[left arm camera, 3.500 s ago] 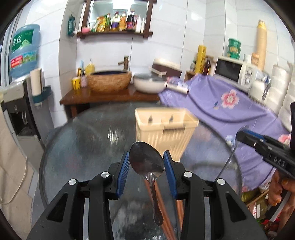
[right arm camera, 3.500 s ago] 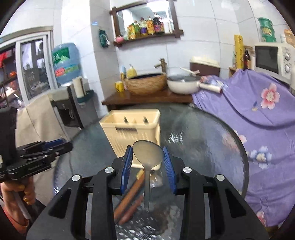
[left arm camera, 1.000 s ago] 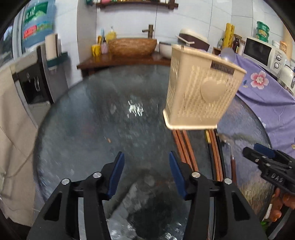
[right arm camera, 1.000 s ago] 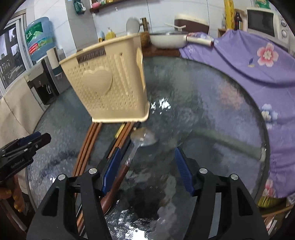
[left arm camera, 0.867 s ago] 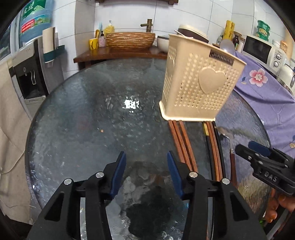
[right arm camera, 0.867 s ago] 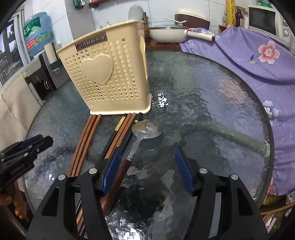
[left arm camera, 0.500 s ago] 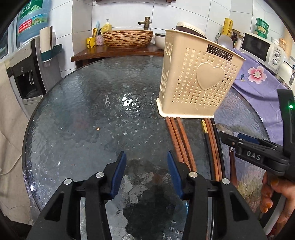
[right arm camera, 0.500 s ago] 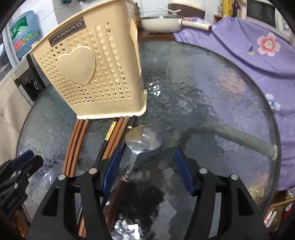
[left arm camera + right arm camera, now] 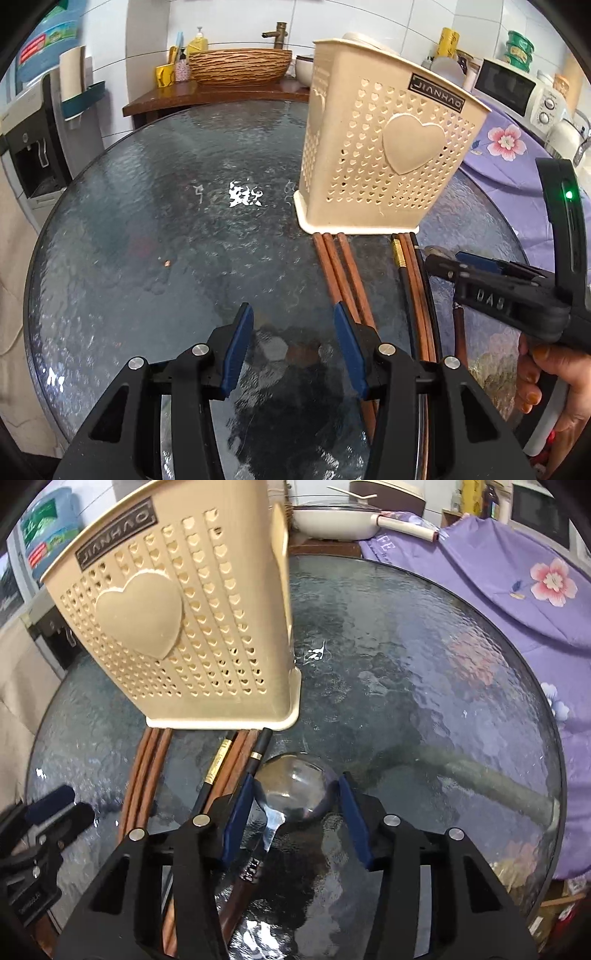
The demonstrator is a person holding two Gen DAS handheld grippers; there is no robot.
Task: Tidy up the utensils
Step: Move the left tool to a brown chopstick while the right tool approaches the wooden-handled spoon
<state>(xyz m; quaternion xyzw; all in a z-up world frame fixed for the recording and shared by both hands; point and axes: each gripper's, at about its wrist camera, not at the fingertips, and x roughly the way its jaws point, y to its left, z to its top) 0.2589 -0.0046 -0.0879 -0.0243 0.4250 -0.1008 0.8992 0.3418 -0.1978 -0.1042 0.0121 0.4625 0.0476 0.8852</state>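
A cream perforated utensil basket [image 9: 384, 155] with a heart stands on the round glass table [image 9: 166, 229]; it also shows in the right wrist view [image 9: 192, 627]. Several brown chopsticks [image 9: 341, 269] and dark chopsticks [image 9: 406, 266] lie in front of it. A steel spoon [image 9: 291, 786] with a brown handle lies on the glass. My right gripper [image 9: 295, 805] is open, low, with the spoon bowl between its jaws, not touching. My left gripper [image 9: 291, 332] is open and empty over the glass, left of the brown chopsticks. The right gripper [image 9: 461, 266] shows in the left wrist view.
A purple flowered cloth [image 9: 517, 572] covers the surface to the right. A wooden counter [image 9: 207, 96] with a woven basin and a white pan [image 9: 332, 520] stands behind the table. A water dispenser [image 9: 29, 147] is at the left.
My right gripper has dropped and moved forward so its open jaws now straddle the spoon bowl. My left gripper has held nearly still, open over the glass.
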